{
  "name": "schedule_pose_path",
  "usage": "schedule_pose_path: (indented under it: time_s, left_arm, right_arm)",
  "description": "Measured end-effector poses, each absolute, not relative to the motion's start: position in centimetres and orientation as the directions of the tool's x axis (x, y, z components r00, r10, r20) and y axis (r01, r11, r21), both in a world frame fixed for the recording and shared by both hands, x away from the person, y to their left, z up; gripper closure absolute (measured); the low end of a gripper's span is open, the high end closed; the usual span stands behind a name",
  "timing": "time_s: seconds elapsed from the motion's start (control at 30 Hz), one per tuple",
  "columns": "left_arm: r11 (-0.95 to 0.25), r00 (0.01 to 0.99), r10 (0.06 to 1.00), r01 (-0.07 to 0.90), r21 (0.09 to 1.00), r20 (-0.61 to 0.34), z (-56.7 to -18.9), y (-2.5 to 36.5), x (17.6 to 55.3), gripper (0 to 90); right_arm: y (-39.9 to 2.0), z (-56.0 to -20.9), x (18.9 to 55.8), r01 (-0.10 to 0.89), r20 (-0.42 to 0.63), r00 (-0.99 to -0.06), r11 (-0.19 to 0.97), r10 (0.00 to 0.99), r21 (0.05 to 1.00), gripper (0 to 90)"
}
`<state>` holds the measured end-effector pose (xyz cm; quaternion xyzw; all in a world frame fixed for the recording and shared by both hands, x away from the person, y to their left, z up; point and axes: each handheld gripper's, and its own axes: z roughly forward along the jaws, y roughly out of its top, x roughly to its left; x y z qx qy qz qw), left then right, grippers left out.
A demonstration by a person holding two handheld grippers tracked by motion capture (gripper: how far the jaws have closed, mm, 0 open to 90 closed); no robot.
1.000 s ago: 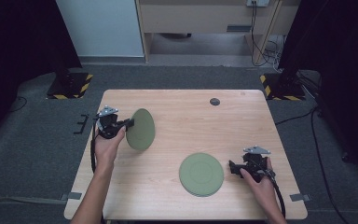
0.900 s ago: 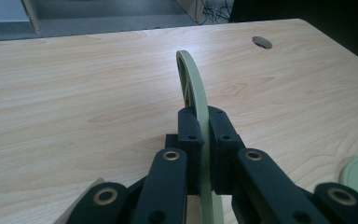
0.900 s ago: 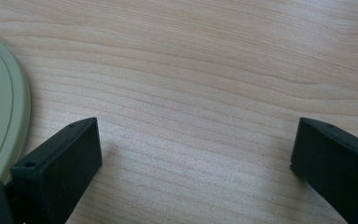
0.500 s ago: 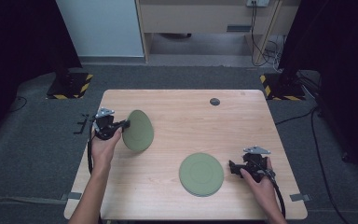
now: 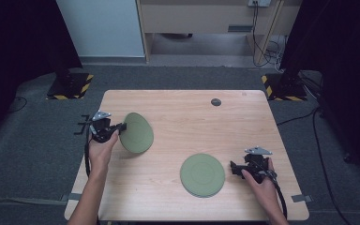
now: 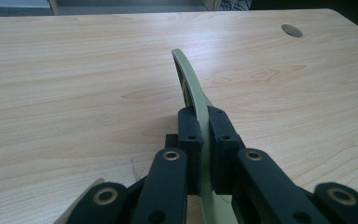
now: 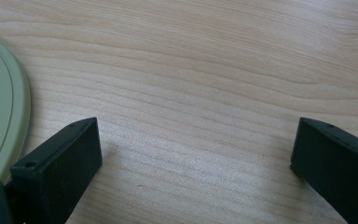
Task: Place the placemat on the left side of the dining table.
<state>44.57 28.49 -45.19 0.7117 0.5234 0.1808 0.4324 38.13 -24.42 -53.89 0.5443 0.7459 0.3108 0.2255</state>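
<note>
Two plates: one (image 5: pixel 138 132) rim-pinched, tilted, in left gripper (image 5: pixel 120 126), likely stiff, light, slick; right gripper (image 7: pixel 193 154) wide, empty.

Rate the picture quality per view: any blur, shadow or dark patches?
High view: table evenly lit, surroundings dark, held plate casts a soft shadow. Left gripper view: left claw and plate rim sharp, far table edge softer. Right gripper view: right claw slightly soft at close range, wood grain clear, flat plate cropped at the left edge.
</note>
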Motion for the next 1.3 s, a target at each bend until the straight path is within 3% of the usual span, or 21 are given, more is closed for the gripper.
schedule_pose_path:
  time_s: [1.3]
  left_arm:
    - [-0.048, 0.334, 0.917, 0.636, 0.770, -0.219, -48.7, 31.1, 44.4, 85.2]
  right_arm:
    - [-24.3, -53.9, 38.1, 0.666, -0.001, -0.321, 0.227, 0.947, 0.710, 2.1]
